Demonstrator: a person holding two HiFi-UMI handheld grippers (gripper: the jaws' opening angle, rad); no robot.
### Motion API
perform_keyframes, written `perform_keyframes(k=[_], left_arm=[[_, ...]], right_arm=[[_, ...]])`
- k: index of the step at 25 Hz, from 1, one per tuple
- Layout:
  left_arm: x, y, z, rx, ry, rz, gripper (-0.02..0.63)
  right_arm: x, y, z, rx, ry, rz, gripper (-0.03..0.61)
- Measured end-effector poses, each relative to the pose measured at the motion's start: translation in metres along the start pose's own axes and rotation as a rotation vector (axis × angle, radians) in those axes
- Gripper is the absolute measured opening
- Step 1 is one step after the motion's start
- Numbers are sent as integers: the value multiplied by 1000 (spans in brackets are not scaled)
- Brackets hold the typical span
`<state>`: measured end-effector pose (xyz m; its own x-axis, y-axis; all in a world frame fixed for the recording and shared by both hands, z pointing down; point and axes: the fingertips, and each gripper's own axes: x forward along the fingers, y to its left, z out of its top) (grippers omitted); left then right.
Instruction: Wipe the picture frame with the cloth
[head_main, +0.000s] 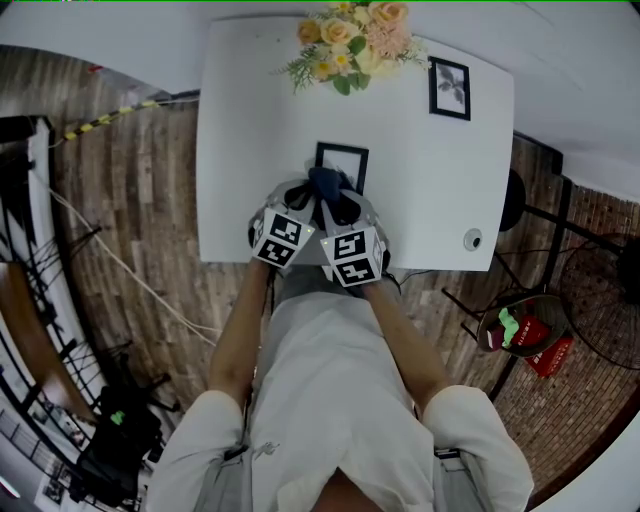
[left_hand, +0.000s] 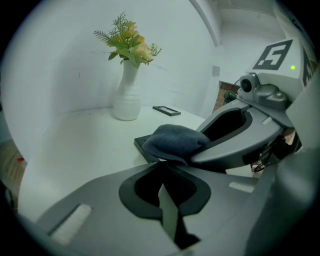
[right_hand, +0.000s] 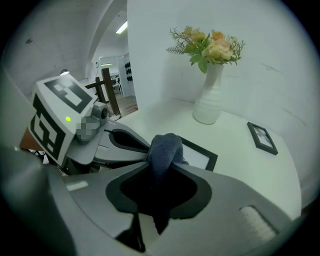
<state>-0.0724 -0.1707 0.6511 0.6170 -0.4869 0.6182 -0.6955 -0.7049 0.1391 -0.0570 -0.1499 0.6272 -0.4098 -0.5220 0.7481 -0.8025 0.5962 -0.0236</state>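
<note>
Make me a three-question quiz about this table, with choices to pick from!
1. Where does the vase of flowers stand?
A) on the floor
B) at the far side of the white table
C) on a chair

2. How many picture frames lie on the table?
A) one
B) two
C) four

3. What is the right tool doing?
A) hanging open and empty
B) gripping the vase
C) shut on the blue cloth

Answers:
1 B: the head view shows the flowers at the table's far edge.
2 B: there is a near frame by the right tool and a far frame towards the far right corner.
3 C: the cloth is pinched between its jaws.
</note>
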Motion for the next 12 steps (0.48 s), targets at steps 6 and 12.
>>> perform_keyframes(k=[6, 12], left_arm=[[-1, 1, 0, -3, 0, 3, 20], [0, -1, 0, -5, -1, 3, 20]], right_arm=[[21, 8, -15, -23, 36, -26, 94], [18, 3, -19, -33, 53, -36, 95]])
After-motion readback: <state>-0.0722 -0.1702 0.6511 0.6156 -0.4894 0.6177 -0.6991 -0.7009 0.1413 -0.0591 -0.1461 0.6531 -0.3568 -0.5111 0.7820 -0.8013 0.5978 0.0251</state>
